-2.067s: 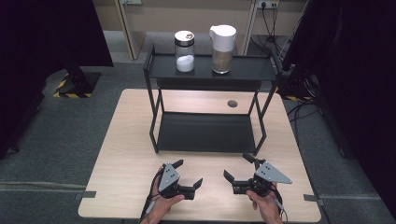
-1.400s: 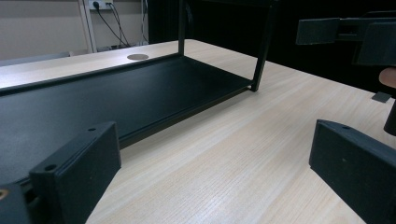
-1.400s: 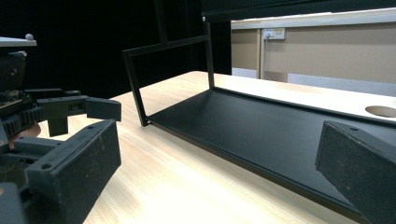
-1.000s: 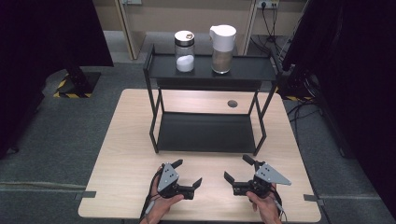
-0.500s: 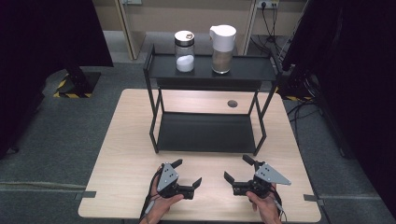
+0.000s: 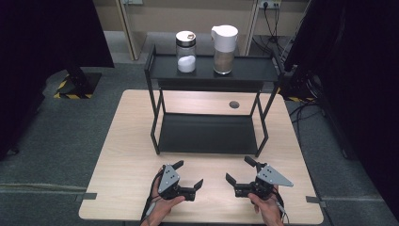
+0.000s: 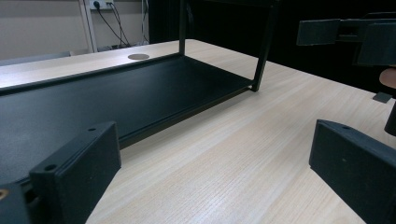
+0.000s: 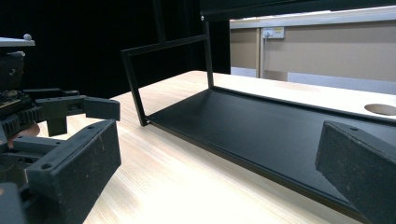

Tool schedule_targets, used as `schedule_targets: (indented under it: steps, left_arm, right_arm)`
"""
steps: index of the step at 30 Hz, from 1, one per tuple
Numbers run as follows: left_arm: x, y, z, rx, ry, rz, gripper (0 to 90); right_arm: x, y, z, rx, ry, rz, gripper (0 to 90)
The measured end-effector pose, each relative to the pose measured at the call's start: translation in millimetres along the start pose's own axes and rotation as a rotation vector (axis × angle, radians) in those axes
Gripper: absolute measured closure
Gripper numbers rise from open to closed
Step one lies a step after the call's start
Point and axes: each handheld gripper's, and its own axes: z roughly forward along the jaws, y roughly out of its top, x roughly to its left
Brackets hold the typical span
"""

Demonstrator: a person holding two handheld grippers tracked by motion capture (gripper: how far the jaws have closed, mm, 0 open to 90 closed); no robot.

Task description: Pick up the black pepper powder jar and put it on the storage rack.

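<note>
left gripper [image 6: 187, 175]: black body, grey plate, cable | right gripper [image 6: 241, 170]: black, grey three-cornered plate | fingers [image 7: 77, 170]: blocky, screw holes

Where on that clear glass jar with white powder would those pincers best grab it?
Probably round the clear glass jar's straight mid-body, coming level from the front: it stands upright on the black metal rack's top shelf, apart from the white-lidded jug.

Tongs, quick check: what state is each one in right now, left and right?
Left tongs: open, holding nothing, low over the table.
Right tongs: open, holding nothing, low over the table.
</note>
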Motion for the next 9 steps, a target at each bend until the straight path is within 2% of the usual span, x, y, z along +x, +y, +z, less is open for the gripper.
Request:
schedule_targets:
  steps: [9]
  left_arm:
    - [0.1, -0.1, -0.1, -0.002, 0.001, -0.001, 1.5]
  right_arm:
    - [-0.1, 0.1, -0.6, -0.003, -0.001, -0.001, 0.2]
